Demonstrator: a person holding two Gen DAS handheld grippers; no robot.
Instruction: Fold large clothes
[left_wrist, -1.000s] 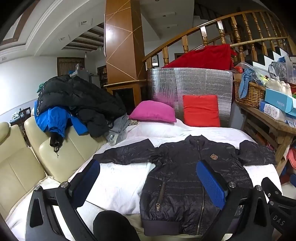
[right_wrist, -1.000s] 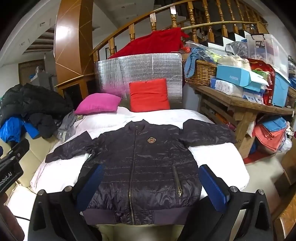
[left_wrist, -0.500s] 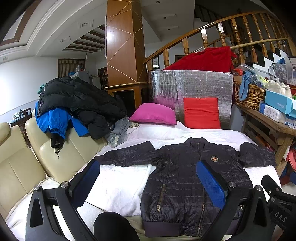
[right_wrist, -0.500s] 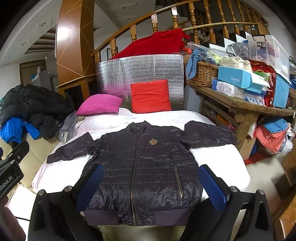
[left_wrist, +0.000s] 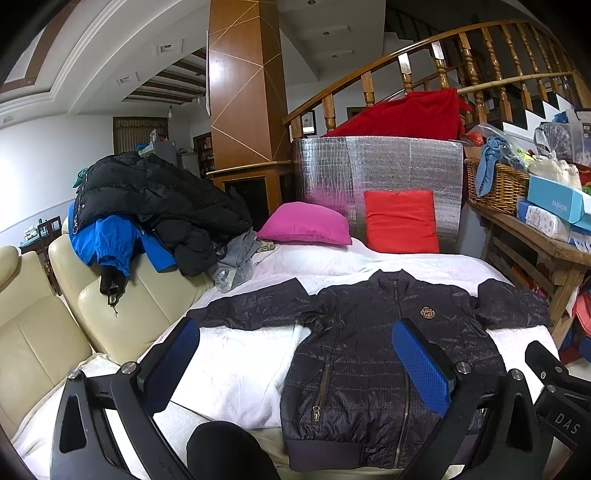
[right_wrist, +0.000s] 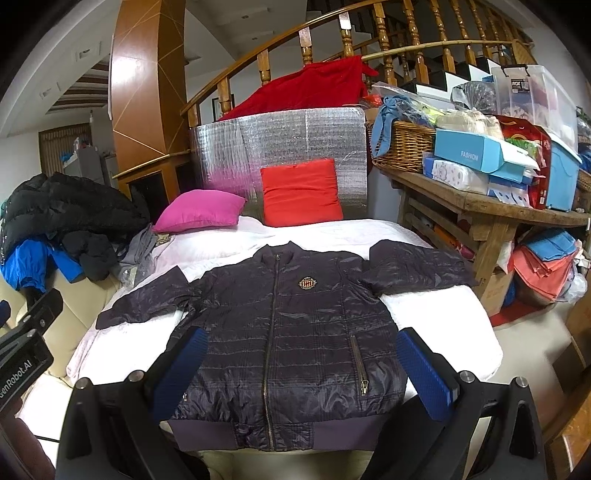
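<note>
- White-covered bed fills the middle of both views; cream sofa runs along its left edge.
- Dark quilted jacket lies flat on the near part of the bed, front up, zipped, both sleeves spread sideways, hem at the near edge.
- Handling guess: light, puffy, soft; shiny shell likely slippery, so pinch thick spots. Best holds look like a sleeve cuff, shoulder seam or the ribbed hem band.
- Pile of black and blue coats sits on the sofa back, well apart from the jacket; not in the way.
- Cluttered wooden table stands close to the bed's right side, could crowd right sleeve work.
- Pink pillow and red pillow sit at the far end, clear of the fold area.
- Left gripper spread wide, holding nothing, above the near edge.
- Right gripper also spread wide, empty, over the hem.
</note>
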